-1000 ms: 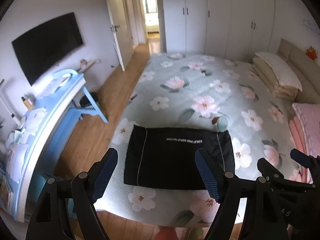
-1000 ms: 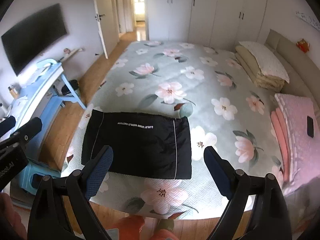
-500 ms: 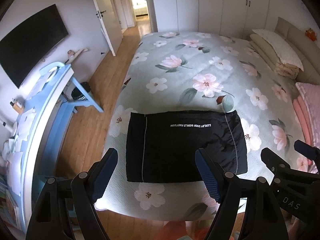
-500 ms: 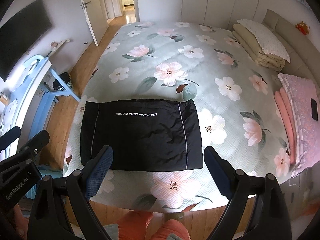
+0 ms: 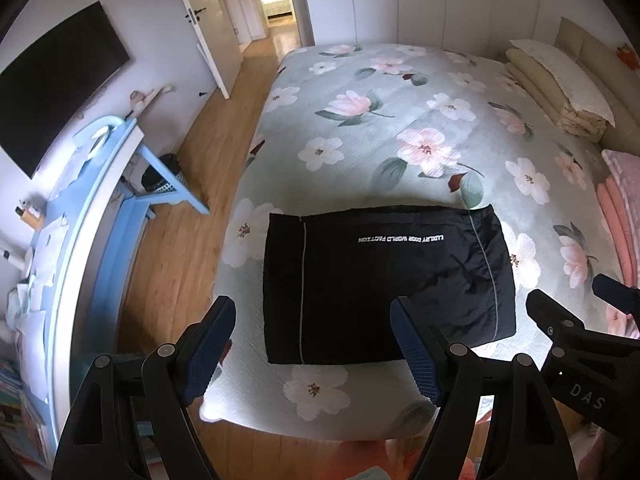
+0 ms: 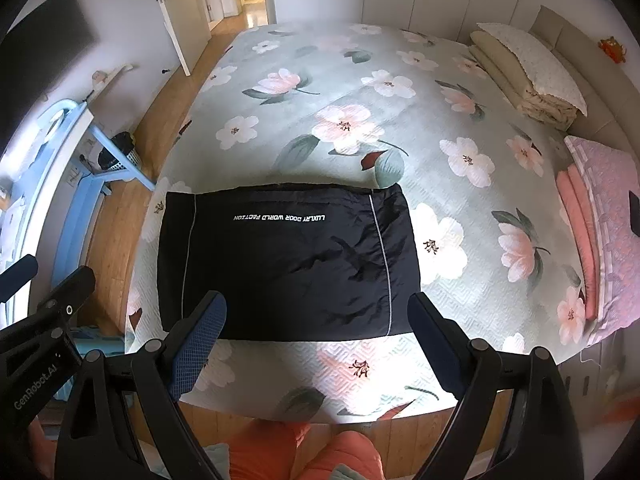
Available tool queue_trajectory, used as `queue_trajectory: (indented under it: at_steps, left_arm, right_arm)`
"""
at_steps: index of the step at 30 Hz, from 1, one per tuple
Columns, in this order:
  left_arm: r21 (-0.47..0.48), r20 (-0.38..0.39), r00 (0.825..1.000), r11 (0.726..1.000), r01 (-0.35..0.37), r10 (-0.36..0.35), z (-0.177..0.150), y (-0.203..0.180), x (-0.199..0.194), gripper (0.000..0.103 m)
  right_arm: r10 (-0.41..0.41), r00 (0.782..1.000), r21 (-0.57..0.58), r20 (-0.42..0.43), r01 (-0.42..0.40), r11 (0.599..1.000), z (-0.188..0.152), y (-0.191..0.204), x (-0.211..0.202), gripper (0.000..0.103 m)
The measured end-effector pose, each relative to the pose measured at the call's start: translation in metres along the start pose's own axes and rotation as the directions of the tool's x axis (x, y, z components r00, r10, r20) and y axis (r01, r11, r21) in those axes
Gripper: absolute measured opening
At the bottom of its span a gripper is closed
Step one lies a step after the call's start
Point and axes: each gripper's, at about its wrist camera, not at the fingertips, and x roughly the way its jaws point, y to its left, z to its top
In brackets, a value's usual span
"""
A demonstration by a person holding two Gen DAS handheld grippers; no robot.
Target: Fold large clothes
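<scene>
A black garment (image 5: pixel 384 284) with white lettering and thin white seams lies folded into a flat rectangle near the foot edge of the floral bed (image 5: pixel 400 120); it also shows in the right wrist view (image 6: pixel 288 264). My left gripper (image 5: pixel 312 344) is open and empty, held above the garment's near edge. My right gripper (image 6: pixel 316 336) is open and empty, also above the near edge. Each gripper shows at the side of the other's view.
A light blue desk (image 5: pixel 92 184) with clutter stands left of the bed, a black bin (image 5: pixel 160 176) under it. Folded cream bedding (image 5: pixel 560 92) and pink blankets (image 6: pixel 600 216) lie at the bed's right side. Wooden floor runs to an open door (image 5: pixel 208 20).
Both views have tilted down and drawn closer to the bed, so the garment looks larger. The garment has not moved and both grippers stay open.
</scene>
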Motion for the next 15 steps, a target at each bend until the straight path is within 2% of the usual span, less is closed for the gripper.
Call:
queue_trajectory:
  at_steps: [15]
  left_arm:
    - [0.024,-0.011,1.000,1.000,0.015,-0.015,0.011,0.005,0.014,0.081]
  right_arm:
    - [-0.013,0.999,0.005,-0.029,0.013,1.000,0.001,0.003,0.013,0.093]
